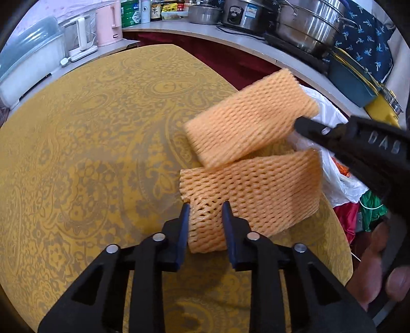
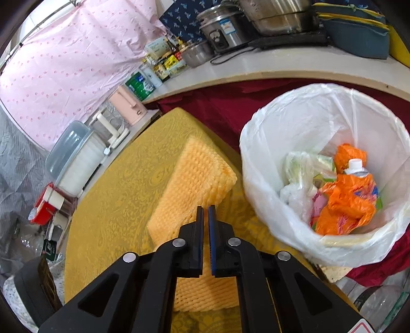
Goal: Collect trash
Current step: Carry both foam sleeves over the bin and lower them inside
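Note:
Two orange foam fruit nets are in play over the yellow patterned table [image 1: 89, 153]. My left gripper [image 1: 205, 214] is shut on one foam net [image 1: 256, 194], squeezing its near end just above the table. My right gripper [image 2: 205, 212] is shut on the other foam net [image 2: 194, 179], holding it raised above the table; in the left wrist view this net [image 1: 251, 117] hangs in the air from the right gripper's fingers [image 1: 307, 126]. A bin with a white bag liner [image 2: 261, 158], holding orange and other wrappers, stands right of the table.
A counter [image 2: 256, 69] behind the table carries steel pots, a rice cooker, jars and bottles. A pink kettle [image 1: 110, 23] and a lidded plastic box [image 1: 30, 59] stand at the table's far left. Dark red cloth [image 2: 217, 102] lies between table and counter.

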`<state>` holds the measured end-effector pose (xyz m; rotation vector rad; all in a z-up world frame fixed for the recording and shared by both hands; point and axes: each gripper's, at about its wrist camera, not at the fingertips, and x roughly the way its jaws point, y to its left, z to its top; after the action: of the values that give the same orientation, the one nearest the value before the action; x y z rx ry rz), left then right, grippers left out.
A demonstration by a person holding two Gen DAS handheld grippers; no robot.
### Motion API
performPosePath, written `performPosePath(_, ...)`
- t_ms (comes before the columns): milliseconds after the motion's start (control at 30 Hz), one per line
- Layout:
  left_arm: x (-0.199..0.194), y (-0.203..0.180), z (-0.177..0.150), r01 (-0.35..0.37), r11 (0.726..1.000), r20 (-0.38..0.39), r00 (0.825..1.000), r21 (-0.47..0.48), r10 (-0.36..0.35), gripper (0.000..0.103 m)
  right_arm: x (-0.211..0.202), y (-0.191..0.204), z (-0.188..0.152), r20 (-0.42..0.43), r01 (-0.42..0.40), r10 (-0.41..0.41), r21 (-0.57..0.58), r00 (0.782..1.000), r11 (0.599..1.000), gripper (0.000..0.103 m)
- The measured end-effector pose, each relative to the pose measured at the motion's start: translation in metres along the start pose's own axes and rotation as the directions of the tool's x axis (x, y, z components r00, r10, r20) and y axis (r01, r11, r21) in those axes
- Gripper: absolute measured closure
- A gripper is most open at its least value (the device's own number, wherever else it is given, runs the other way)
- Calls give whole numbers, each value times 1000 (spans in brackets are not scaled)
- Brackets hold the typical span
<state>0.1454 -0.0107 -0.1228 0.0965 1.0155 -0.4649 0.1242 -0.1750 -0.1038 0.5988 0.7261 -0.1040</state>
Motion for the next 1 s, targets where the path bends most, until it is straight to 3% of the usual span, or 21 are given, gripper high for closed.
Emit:
performPosePath(167, -3, 3, -4, 1, 1000, 1, 1000, 3, -1, 83, -16, -13, 24, 70, 1, -4, 35, 998, 999, 102)
performPosePath(300, -7, 4, -3, -9, 1000, 2, 1000, -3, 9, 93, -35, -25, 39, 125, 6, -12, 48, 992, 999, 102)
performPosePath(467, -12, 6, 2, 8, 1000, 2, 1000, -28, -8, 97, -41, -35, 47, 115, 2, -9, 63, 993, 998, 101)
performPosePath(500, -12, 6, 3, 5, 1000, 3, 1000, -26, -5, 97, -38, -35, 46, 101, -2, -5, 62, 995, 998, 95)
performPosePath(600, -15, 11, 3, -18, 999, 8, 1000, -31, 18, 98, -29, -34, 42, 65, -5, 1, 58, 998, 998, 91)
performPosePath(667, -16, 18, 3, -34, 998, 7, 999, -46, 35, 98, -22, -30, 38, 47, -2, 0, 48, 999, 999, 78)
performPosePath(700, -16, 22, 3, -41, 998, 6, 999, -55, 41, 98, -18, -28, 35, 40, -4, 2, 45, 999, 999, 66)
performPosePath(733, -17, 27, 4, -47, 997, 4, 999, -66, 47, 98, -15, -26, 34, 38, -4, 2, 42, 999, 999, 62)
performPosePath(1000, -26, 61, 9, -87, 987, 18, 996, -134, 91, 98, 26, -10, 44, -3, 12, -12, 33, 1000, 999, 62)
